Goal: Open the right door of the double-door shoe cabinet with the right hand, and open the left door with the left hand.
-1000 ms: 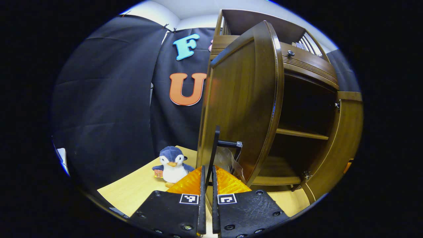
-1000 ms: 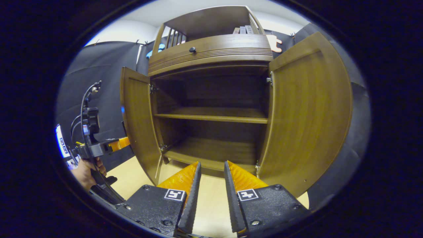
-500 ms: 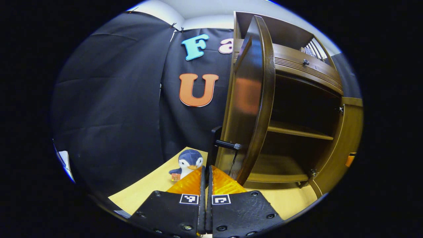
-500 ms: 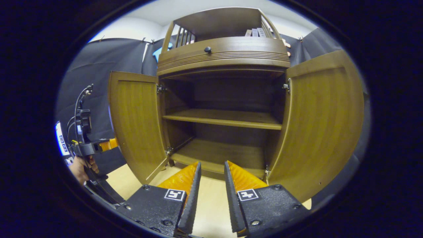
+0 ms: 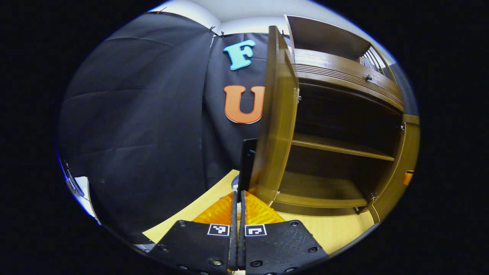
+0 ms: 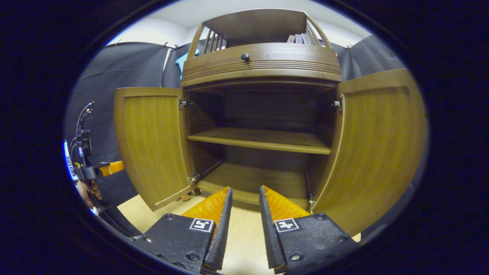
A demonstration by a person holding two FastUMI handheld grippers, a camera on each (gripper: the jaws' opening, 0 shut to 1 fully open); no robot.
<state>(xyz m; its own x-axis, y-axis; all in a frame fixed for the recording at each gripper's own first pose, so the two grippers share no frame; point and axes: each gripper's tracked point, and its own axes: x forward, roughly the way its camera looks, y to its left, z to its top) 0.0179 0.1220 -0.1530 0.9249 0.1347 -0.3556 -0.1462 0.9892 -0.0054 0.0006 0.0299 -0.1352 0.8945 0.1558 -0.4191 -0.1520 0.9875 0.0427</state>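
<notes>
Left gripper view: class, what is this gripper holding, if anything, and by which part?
The left gripper is shut on the black handle of the left door, gripping the handle's lower end.

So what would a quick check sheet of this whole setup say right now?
Surface: pale wooden top, cabinet standing on it.
Job's things: left door and right door both swung wide open.
Clutter: a few flat things on the cabinet's top shelf, too small to tell.
Grippers: left gripper shut, right by the black handle; a pinch cannot be told. Right gripper open, holding nothing.
Cables: thin wires on the left gripper.
Surroundings: black cloth wall.
</notes>
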